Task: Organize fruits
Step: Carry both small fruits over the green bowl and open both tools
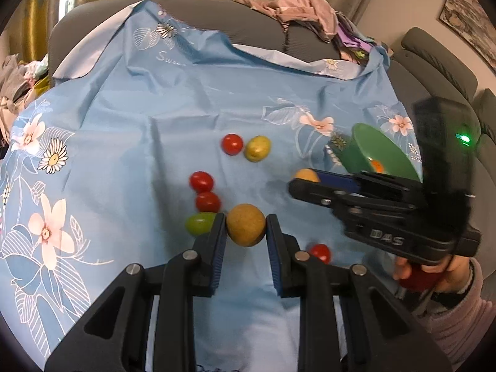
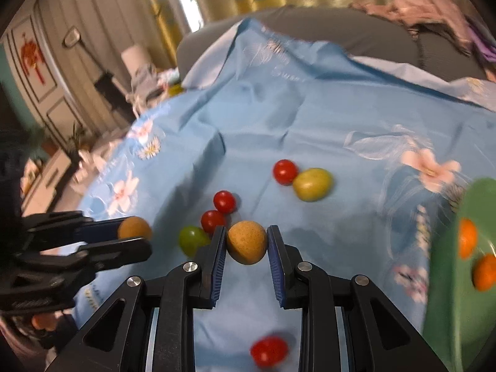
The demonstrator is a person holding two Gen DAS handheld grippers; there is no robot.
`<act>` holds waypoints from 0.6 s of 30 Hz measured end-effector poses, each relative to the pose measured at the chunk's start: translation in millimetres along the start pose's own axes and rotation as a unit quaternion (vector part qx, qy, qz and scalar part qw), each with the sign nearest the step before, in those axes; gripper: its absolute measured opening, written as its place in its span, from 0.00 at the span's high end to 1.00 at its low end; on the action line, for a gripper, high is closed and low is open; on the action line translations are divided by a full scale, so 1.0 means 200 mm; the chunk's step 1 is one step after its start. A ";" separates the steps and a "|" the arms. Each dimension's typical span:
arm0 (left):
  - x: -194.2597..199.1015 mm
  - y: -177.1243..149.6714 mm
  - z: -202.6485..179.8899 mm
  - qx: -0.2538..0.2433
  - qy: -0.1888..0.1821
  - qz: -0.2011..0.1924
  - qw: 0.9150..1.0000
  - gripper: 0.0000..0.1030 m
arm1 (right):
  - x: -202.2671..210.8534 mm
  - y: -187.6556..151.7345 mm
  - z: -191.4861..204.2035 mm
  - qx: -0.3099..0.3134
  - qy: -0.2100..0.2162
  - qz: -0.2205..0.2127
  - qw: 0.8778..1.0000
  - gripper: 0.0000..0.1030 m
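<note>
Nearest the left wrist camera, the left gripper [image 1: 245, 229] is closed on a round, tan, rough-skinned fruit [image 1: 245, 228], the blue pads pressing its two sides. The right gripper [image 2: 247, 243] is closed the same way on a second tan round fruit [image 2: 247, 242]; in the left view it shows side-on with that fruit at its tip [image 1: 307, 175].

Just under and beside the grippers, on the light-blue flowered cloth [image 1: 130, 142], lie a green grape-like fruit [image 1: 200, 223], two red cherry tomatoes touching each other [image 1: 204, 192], and a lone red tomato [image 1: 320, 252] nearer the person. Farther off, a red tomato [image 1: 232, 144] sits against a yellow-green oval fruit [image 1: 257, 148].

To the right stands a green plastic bowl [image 1: 356, 152], tilted in both views, with two orange fruits [image 2: 474, 257] inside; the right view is blurred there, so the rim's edge is hard to place. Beyond, the cloth ends on a grey sofa [image 1: 248, 28] heaped with clothes.

Risks, as I judge them: each fruit is pinched only across its widest part, so a quick swing toward the bowl could squeeze it out and send it rolling off the sloping cloth. The two grippers are close together and could knock one another, or nudge the green fruit and tomatoes. Dropping from height might bounce a fruit off the bowl's rim.
</note>
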State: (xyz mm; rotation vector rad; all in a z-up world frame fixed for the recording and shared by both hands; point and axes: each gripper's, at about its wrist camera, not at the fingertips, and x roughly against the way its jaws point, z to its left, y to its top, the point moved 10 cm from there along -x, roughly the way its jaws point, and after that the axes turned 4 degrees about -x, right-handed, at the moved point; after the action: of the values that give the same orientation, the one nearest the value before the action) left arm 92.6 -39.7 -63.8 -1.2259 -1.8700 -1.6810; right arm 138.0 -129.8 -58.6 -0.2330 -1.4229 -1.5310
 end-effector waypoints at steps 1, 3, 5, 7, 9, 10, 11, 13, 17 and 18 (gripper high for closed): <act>0.00 0.00 -0.02 -0.003 -0.001 0.000 1.000 0.76 | 0.03 0.00 -0.01 -0.005 0.001 -0.007 1.000 0.73; 0.01 0.01 -0.09 -0.011 -0.003 0.000 1.000 0.76 | 0.11 -0.01 -0.04 -0.012 -0.005 -0.023 1.000 0.73; 0.00 0.02 -0.15 -0.022 -0.004 0.001 1.000 0.76 | 0.19 -0.02 -0.09 -0.021 -0.015 -0.040 0.999 0.73; 0.00 0.03 -0.21 -0.032 -0.005 0.002 0.999 0.76 | 0.27 -0.03 -0.15 -0.035 -0.025 -0.057 0.997 0.73; 0.00 0.05 -0.28 -0.045 -0.007 0.002 0.999 0.76 | 0.33 -0.04 -0.20 -0.046 -0.029 -0.071 0.996 0.73; -0.01 0.06 -0.32 -0.052 -0.009 0.003 0.999 0.76 | 0.37 -0.05 -0.22 -0.053 -0.030 -0.078 0.995 0.73; -0.01 0.07 -0.36 -0.059 -0.011 0.003 0.998 0.76 | 0.40 -0.06 -0.25 -0.057 -0.032 -0.084 0.994 0.73; -0.02 0.10 -0.44 -0.071 -0.018 0.002 0.997 0.76 | 0.46 -0.07 -0.30 -0.067 -0.037 -0.099 0.992 0.73; -0.05 0.15 -0.59 -0.097 -0.027 0.001 0.995 0.76 | 0.57 -0.08 -0.42 -0.083 -0.050 -0.125 0.987 0.73; -0.06 0.17 -0.64 -0.108 -0.029 0.002 0.994 0.76 | 0.60 -0.09 -0.45 -0.087 -0.054 -0.130 0.986 0.73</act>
State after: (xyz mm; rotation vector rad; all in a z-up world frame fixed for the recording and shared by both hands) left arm 88.8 -166.0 -20.2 -1.3733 -1.7526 -1.9055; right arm 108.0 -270.3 -12.1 -0.2467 -1.4486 -1.8861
